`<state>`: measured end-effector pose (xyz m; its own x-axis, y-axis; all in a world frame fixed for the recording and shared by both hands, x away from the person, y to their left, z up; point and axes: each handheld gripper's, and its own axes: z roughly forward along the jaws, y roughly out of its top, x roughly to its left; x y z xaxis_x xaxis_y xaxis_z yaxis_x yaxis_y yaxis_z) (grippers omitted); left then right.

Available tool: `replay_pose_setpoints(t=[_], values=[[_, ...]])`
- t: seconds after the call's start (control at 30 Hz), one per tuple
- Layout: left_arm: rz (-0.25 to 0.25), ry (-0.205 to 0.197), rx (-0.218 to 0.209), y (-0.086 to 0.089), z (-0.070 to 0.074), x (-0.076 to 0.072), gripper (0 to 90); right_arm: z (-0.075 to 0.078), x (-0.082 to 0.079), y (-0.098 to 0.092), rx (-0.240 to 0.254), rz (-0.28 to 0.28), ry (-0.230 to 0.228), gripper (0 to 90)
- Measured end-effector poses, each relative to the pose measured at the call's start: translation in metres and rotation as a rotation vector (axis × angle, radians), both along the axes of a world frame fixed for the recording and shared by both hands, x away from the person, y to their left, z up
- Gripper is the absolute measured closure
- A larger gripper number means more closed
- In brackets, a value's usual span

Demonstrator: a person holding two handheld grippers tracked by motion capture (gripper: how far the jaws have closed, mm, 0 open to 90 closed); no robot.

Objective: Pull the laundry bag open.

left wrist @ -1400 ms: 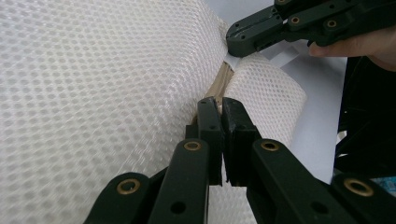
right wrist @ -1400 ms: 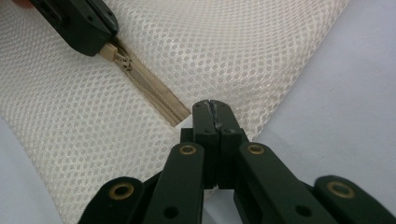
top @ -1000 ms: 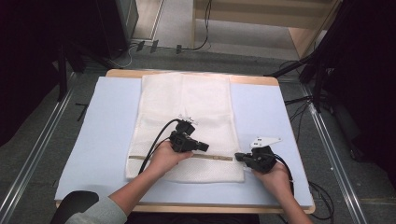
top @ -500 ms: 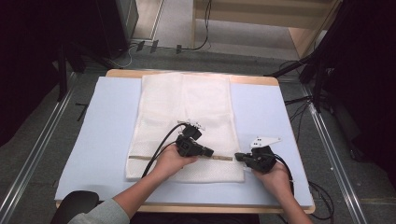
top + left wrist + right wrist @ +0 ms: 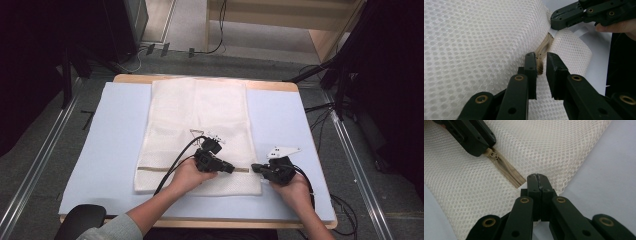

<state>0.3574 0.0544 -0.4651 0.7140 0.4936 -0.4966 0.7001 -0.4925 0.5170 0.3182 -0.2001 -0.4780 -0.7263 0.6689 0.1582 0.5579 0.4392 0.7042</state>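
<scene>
The left claw (image 5: 541, 72) has its two black jaws a narrow gap apart, and the tan zipper pull (image 5: 540, 65) of a white mesh laundry bag (image 5: 474, 45) sits in that gap; whether the jaws actually press on the pull cannot be told. In the right gripper view, the right claw (image 5: 539, 178) has its jaws pressed fully together on the edge of the mesh bag (image 5: 544, 145), just beside the closed end of the tan zipper (image 5: 507, 173). The zipper runs away from it toward the left claw (image 5: 482, 146), which covers the slider end. From the high view, the left claw (image 5: 227, 168) and the right claw (image 5: 256, 167) face each other along the zipper line (image 5: 150, 169), close together near the bag's right edge. A hand (image 5: 187, 175) holds the left gripper and another hand (image 5: 295, 190) holds the right one, forearms coming in from the near edge. Black cables trail back from both grippers. The bag (image 5: 195, 115) lies flat and lengthwise on a pale blue mat (image 5: 115, 130) that covers a wooden table (image 5: 130, 78). Around the table are a grey floor with metal rails (image 5: 40, 165), loose cables (image 5: 320, 120) and dark equipment. A black chair part (image 5: 80, 220) shows at the near left corner.
</scene>
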Motion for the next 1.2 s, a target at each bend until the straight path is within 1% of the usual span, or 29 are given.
replay_pose_setpoints(t=[0.07, 0.1, 0.13, 0.17, 0.2, 0.33, 0.4, 0.47, 0.5, 0.57, 0.6, 0.7, 0.73, 0.77, 0.83, 0.87, 0.97, 1.07, 1.17, 1.2], values=[[0.001, -0.008, 0.002, -0.005, -0.002, -0.001, 78.8, 0.0, 0.0, 0.0, 0.0, -0.001, 0.0, 90.0], [-0.001, -0.014, 0.011, -0.006, -0.002, -0.001, 80.8, 0.0, 0.0, 0.0, -0.001, -0.001, 0.0, 90.0], [-0.001, -0.014, 0.011, -0.006, -0.002, -0.001, 83.8, 0.0, 0.0, 0.0, -0.001, -0.001, 0.0, 90.0], [-0.001, -0.025, 0.022, -0.007, -0.003, -0.001, 85.7, 0.0, 0.0, 0.0, -0.004, 0.0, -0.001, 90.0], [-0.001, -0.025, 0.022, -0.007, -0.003, -0.001, 87.4, 0.0, 0.0, 0.0, -0.004, 0.0, -0.001, 90.0], [-0.002, -0.029, 0.022, -0.006, -0.001, -0.001, 88.6, 0.0, 0.0, 0.0, -0.001, 0.001, 0.001, 90.0], [-0.006, -0.02, 0.021, -0.005, 0.0, -0.001, 88.9, 0.0, 0.0, 0.0, 0.0, -0.003, 0.001, 90.0], [-0.014, -0.007, 0.011, -0.002, 0.002, 0.001, 89.0, 0.0, -0.001, 0.001, -0.002, -0.004, 0.002, 90.0], [-0.015, -0.008, 0.024, 0.0, 0.003, 0.001, 89.1, 0.0, -0.001, 0.001, -0.003, -0.004, 0.002, 90.0], [-0.016, -0.008, 0.024, 0.003, 0.004, 0.001, 89.1, 0.0, -0.001, 0.001, 0.001, -0.005, 0.003, 90.0], [-0.012, 0.007, 0.016, 0.009, 0.006, 0.003, 89.1, 0.0, -0.001, 0.0, 0.002, -0.004, 0.0, 90.0], [-0.014, 0.008, 0.019, 0.016, 0.01, 0.002, 89.0, -0.001, 0.0, 0.0, 0.006, -0.002, 0.004, 90.0], [-0.014, 0.008, 0.019, 0.016, 0.01, 0.002, 89.0, -0.001, -0.001, 0.0, 0.006, -0.002, 0.003, 90.0], [-0.023, 0.012, 0.022, 0.018, 0.011, 0.002, 89.0, -0.001, -0.001, 0.0, 0.005, -0.001, 0.002, 90.0], [-0.016, 0.006, 0.024, 0.022, 0.012, 0.002, 89.0, -0.001, -0.001, 0.0, 0.004, -0.001, -0.001, 90.0], [-0.013, 0.013, 0.026, 0.027, 0.013, 0.003, 89.0, -0.001, -0.001, 0.0, 0.001, 0.0, -0.007, 90.0], [-0.009, 0.02, 0.021, 0.031, 0.014, 0.004, 89.0, -0.001, -0.001, 0.0, 0.001, -0.002, -0.005, 90.0], [-0.008, 0.018, 0.025, 0.032, 0.015, 0.003, 89.0, -0.001, -0.001, 0.0, 0.0, -0.002, -0.006, 90.0], [-0.017, 0.019, 0.027, 0.035, 0.016, 0.003, 89.0, -0.001, -0.002, 0.0, -0.002, 0.001, -0.013, 90.0], [-0.013, 0.025, 0.025, 0.037, 0.016, 0.003, 89.0, -0.001, -0.002, 0.001, -0.003, 0.001, -0.014, 90.0]])
